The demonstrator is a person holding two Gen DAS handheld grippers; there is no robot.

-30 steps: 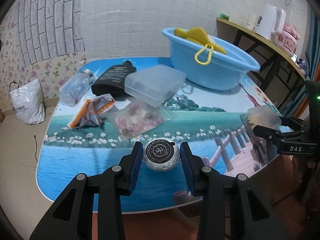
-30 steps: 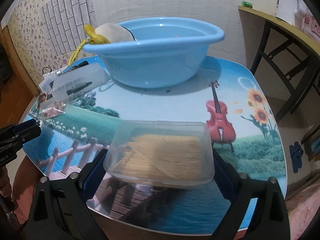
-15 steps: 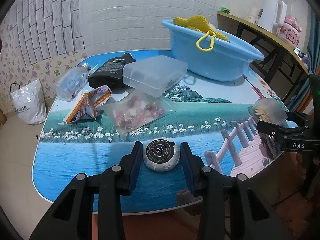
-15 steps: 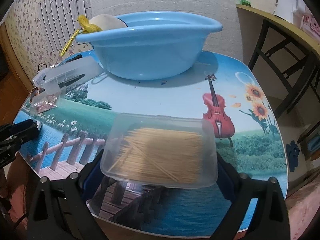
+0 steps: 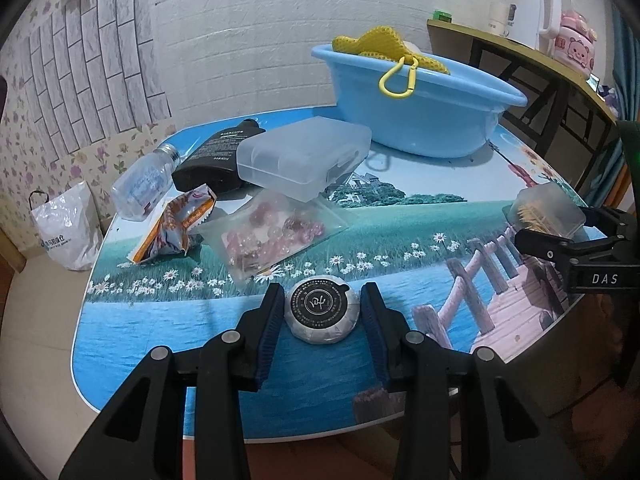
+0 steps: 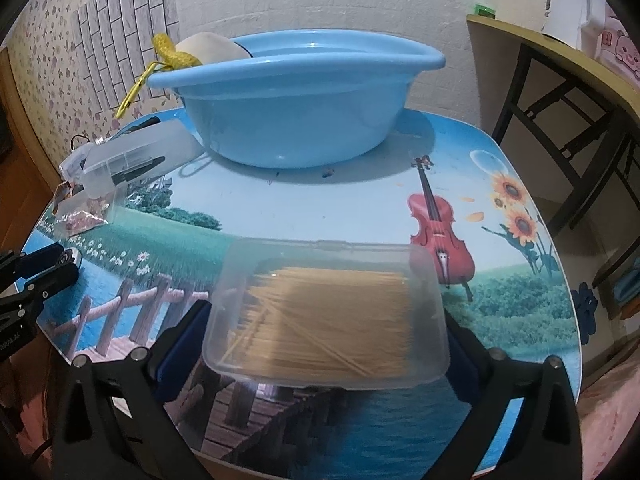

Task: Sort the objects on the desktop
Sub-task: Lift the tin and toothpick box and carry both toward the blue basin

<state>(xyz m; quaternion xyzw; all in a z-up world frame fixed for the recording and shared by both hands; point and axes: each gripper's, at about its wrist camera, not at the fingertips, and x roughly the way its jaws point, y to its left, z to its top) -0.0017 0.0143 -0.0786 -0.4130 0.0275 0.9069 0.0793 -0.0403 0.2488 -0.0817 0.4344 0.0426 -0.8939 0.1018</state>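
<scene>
A round white-wrapped puck (image 5: 322, 312) with a black label sits between the blue pads of my left gripper (image 5: 322, 296), which is shut on it just above the table's near edge. My right gripper (image 6: 326, 312) holds a clear flat box of toothpicks (image 6: 328, 312) across its width, and its jaws are opening slightly. The left wrist view shows the same box (image 5: 548, 210) over the table's right edge. A blue basin (image 6: 288, 120) stands at the back with a yellow mesh pouch (image 5: 384, 44) and a carabiner hanging over its rim.
On the table's left lie a frosted plastic case (image 5: 304, 156), a black bottle (image 5: 220, 152), a clear bottle (image 5: 140, 184), a snack packet (image 5: 176, 224) and a bag of pink beads (image 5: 272, 232). A white bag (image 5: 64, 236) sits on the floor. A side table (image 5: 560, 64) stands at the right.
Both views have tipped slightly, so the table and basin sit differently in frame. The puck and the toothpick box keep their places between the jaws.
</scene>
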